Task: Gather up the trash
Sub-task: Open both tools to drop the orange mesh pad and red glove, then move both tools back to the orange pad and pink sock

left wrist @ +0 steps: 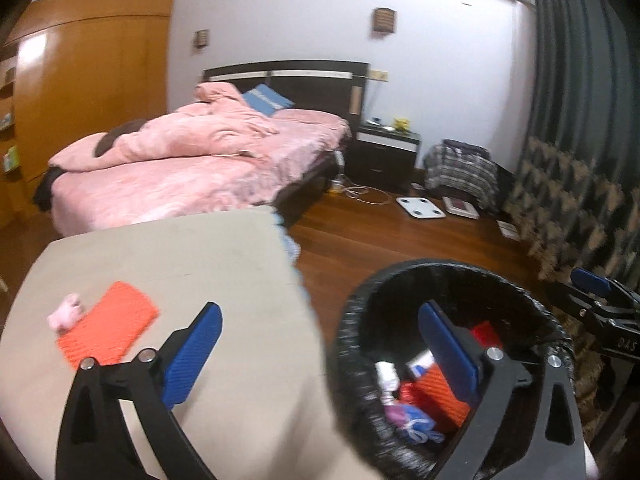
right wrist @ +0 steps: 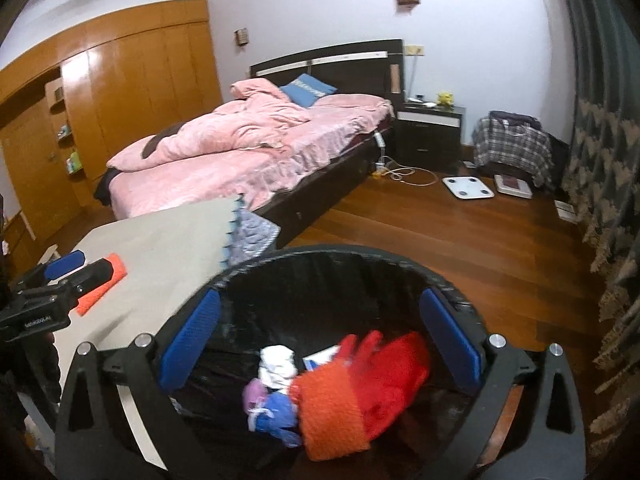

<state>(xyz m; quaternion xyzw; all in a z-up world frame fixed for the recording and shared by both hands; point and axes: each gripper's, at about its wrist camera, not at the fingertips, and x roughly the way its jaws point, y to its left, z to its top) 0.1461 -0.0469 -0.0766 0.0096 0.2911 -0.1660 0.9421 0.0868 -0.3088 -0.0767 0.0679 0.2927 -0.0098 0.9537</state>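
Bedroom with a pink bed (right wrist: 248, 148) at the back. Right gripper (right wrist: 320, 344) jaws wide, empty, over the black bin (right wrist: 320, 256) full of trash. Left gripper (left wrist: 320, 360) released too; orange pad (left wrist: 108, 328) and pink scrap (left wrist: 66, 314) sit left on the table (left wrist: 180, 248).

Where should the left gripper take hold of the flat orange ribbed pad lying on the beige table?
Grip the flat orange ribbed pad by its near right long edge, coming from the open left gripper. It lies flat on the beige table, so probably a low, angled pinch is needed. The small pink crumpled wad sits at its far-left corner; avoid that side.
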